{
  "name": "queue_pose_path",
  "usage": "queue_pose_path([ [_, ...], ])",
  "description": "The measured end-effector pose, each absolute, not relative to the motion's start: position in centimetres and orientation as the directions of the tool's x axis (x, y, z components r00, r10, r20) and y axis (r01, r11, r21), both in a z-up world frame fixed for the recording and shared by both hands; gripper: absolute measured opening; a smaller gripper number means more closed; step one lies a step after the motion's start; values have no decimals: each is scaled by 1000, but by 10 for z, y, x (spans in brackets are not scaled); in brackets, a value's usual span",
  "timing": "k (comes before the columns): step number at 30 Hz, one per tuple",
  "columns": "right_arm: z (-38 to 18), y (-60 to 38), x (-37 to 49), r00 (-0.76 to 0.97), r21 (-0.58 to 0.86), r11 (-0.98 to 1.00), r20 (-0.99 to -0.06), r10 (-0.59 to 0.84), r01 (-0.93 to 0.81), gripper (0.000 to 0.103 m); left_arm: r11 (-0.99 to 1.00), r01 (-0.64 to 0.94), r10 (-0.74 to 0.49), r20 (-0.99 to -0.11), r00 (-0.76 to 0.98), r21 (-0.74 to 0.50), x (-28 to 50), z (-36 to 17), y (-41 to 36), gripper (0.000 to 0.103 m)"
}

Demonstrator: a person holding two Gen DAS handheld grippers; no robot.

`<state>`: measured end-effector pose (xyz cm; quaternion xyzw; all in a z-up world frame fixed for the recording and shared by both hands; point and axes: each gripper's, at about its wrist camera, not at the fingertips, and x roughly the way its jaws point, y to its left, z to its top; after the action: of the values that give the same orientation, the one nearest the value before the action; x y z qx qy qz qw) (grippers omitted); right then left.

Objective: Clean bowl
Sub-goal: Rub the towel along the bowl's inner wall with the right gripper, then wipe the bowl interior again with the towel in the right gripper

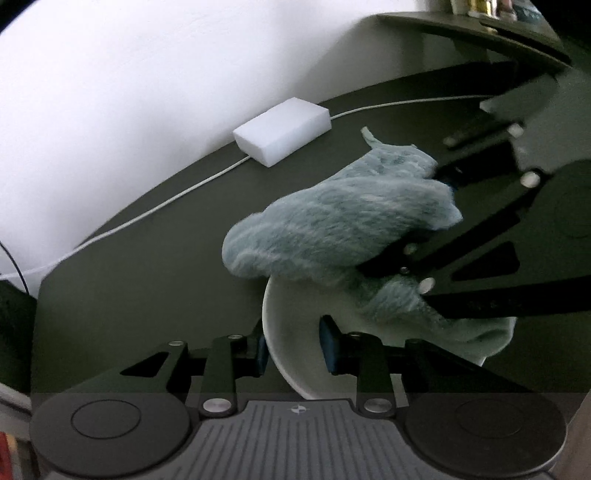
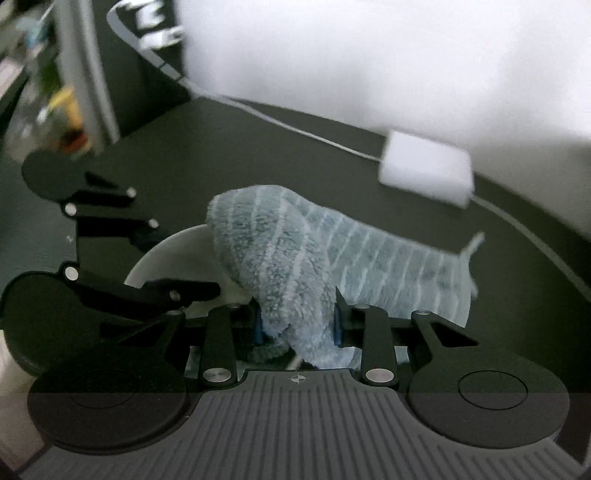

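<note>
Bowl [image 1: 295, 332], one only, white and shallow, sits on the dark tabletop [image 1: 147, 277] close in front of the left gripper [image 1: 293, 349]. That gripper straddles the bowl's near rim: one blue pad [image 1: 262, 350] lies outside the wall and the other [image 1: 328, 347] inside the basin, with a clear gap on each side, so the jaws stand parted and whether either pad touches the rim cannot be told. One cloth [image 1: 332, 229], pale blue-grey and fluffy with lighter stripes, is bunched over the far side of the bowl and hangs down into it. The right gripper [image 2: 297, 326] is clamped on a fold of this cloth, the fabric filling the space between its two blue pads and spilling out below them; from the left wrist view the same gripper comes in from the right with the cloth wrapped round its fingers. In the right wrist view the left gripper [image 2: 218, 288] shows at the bowl's left rim. Behind the bowl, against the white wall [image 1: 147, 74], lies one white rectangular block [image 1: 282, 131], and one thin white cable [image 1: 155, 208] runs along the table's back edge, passing by the block. One dark shelf [image 1: 480, 33] with small blurred items on it shows at the upper right of the left wrist view.
</note>
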<state>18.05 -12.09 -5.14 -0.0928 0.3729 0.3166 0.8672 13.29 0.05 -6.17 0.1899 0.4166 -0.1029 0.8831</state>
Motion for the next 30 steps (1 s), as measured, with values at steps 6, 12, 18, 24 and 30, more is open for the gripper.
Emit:
queue_pose_path([
  [6,-56,-158,141,567,304,844,-635,526,-442,35,912,337,-35,-774,633,234,133,-62,-2,29],
  [12,-49,-160,142,608,285,857,-610,508,-430,35,916,329,-35,-771,635,229,131,-62,-4,29],
  [18,-46,-160,151,607,274,847,-602,520,-455,35,926,298,-20,-759,650,230,129,-63,-5,29],
  [24,-60,-166,149,588,349,823,-579,565,-448,35,930,278,-3,-749,663,242,126,-64,-7,29],
  [30,-64,-169,155,564,368,800,-570,597,-474,37,928,270,14,-750,661,255,126,-63,-9,29],
])
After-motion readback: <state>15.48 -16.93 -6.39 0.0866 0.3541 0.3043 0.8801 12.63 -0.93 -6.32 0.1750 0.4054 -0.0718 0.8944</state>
